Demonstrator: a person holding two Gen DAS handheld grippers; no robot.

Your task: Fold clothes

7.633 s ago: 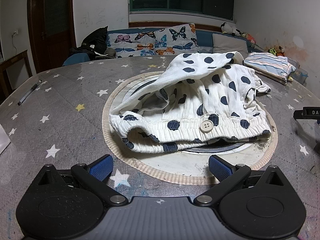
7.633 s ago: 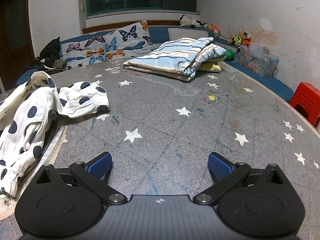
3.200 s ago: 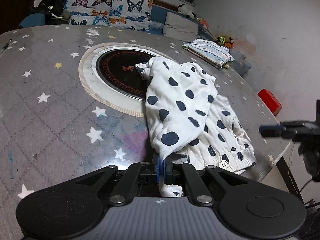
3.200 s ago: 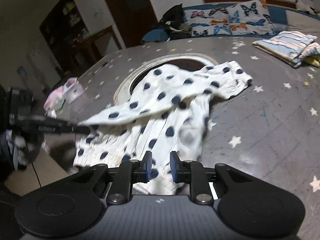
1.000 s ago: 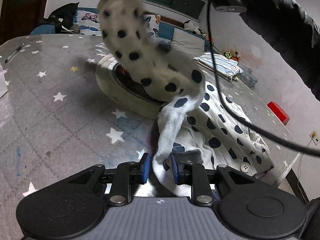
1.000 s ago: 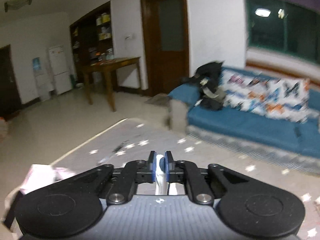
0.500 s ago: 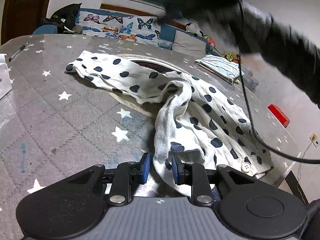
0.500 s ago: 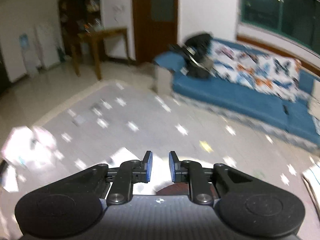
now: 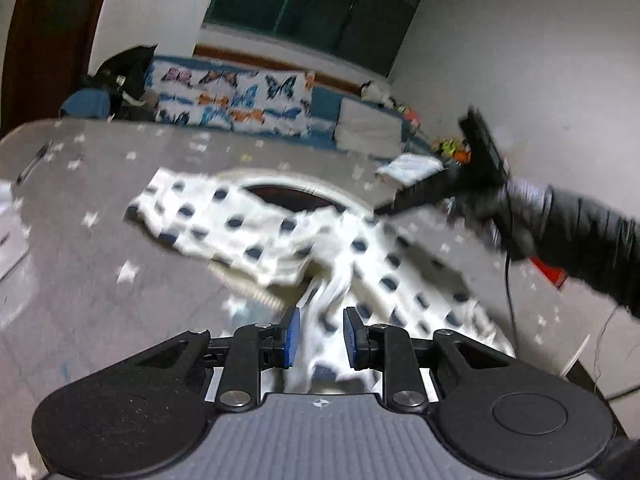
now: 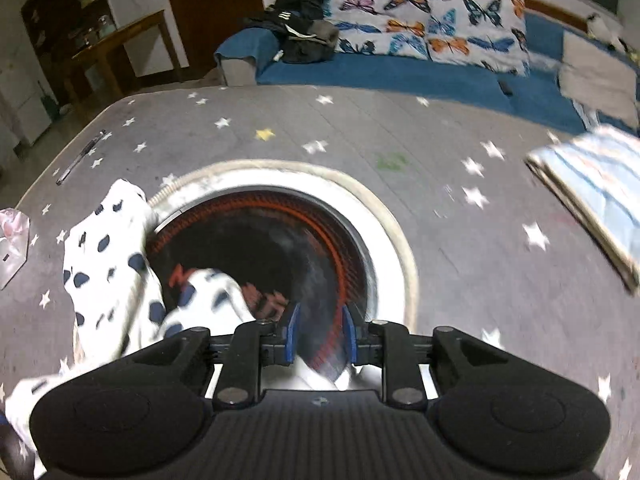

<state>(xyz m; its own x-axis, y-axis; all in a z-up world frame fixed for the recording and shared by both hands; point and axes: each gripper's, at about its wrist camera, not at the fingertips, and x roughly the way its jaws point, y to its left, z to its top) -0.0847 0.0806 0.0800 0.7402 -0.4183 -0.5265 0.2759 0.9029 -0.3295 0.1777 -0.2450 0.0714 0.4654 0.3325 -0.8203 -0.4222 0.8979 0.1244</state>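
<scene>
Left wrist view: left gripper (image 9: 319,336) clamped on a bunched fold of the polka-dot garment (image 9: 280,236), spread from mid-table (image 9: 80,264) toward its right edge. Right gripper (image 9: 384,210) over the cloth. Bare starred cover along the left edge.

Right wrist view: jaws opening, empty, above the round burner (image 10: 280,248); garment draped over its left rim. Folded striped cloth (image 10: 592,184) near the right edge; pen (image 10: 80,156) at far-left edge.

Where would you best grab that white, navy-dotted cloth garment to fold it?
Probably the far leg end of the white polka-dot garment, lying flat and free on the grey star-patterned tablecloth, approached from the side. The left gripper has bunched cloth between its pads.
</scene>
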